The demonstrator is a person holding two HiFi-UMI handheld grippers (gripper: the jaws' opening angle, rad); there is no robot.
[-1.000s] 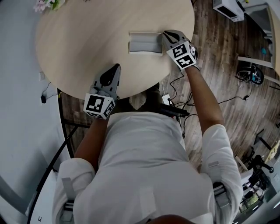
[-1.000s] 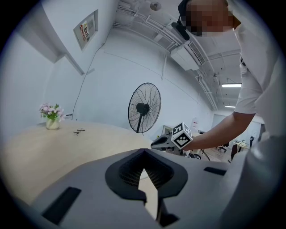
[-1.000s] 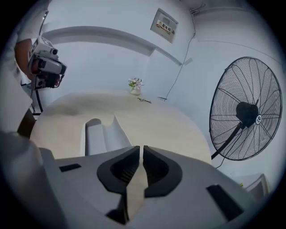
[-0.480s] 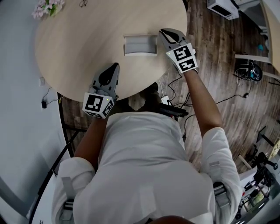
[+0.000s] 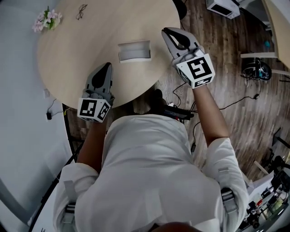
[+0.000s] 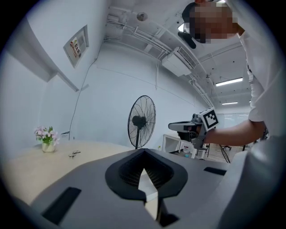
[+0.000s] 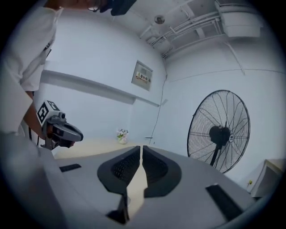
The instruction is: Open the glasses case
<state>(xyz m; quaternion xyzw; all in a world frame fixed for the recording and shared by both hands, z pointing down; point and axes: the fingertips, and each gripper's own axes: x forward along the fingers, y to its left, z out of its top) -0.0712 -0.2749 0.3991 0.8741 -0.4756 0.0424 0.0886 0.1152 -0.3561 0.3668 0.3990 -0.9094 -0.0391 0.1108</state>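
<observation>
The round table [image 5: 68, 54] carried the glasses case [image 5: 134, 51] near its right edge, a grey box that seemed to lie with its lid up, though it showed too small in the head view to be sure. The right gripper [image 5: 166, 31] hung just beside the case at the table's right rim, its marker cube out over the wooden floor [image 5: 226, 68]. Its jaws were drawn together with only a thin slit between them and nothing held. The left gripper [image 5: 107, 65] sat over the near edge, well apart from the case, with bare tabletop between the two; its jaws met at the tips and were likewise empty. More open wood ran from the case to the far-left edge, where a small pot of flowers [image 5: 46, 19] stood, and to the far edge, where a pair of spectacles [image 5: 81, 10] lay. Only the gripper views took in the room above the table — a standing fan [image 6: 141, 121] against a pale wall. The left gripper view also caught the right gripper raised at its right side, and the right gripper view caught the left one low at its left side.
</observation>
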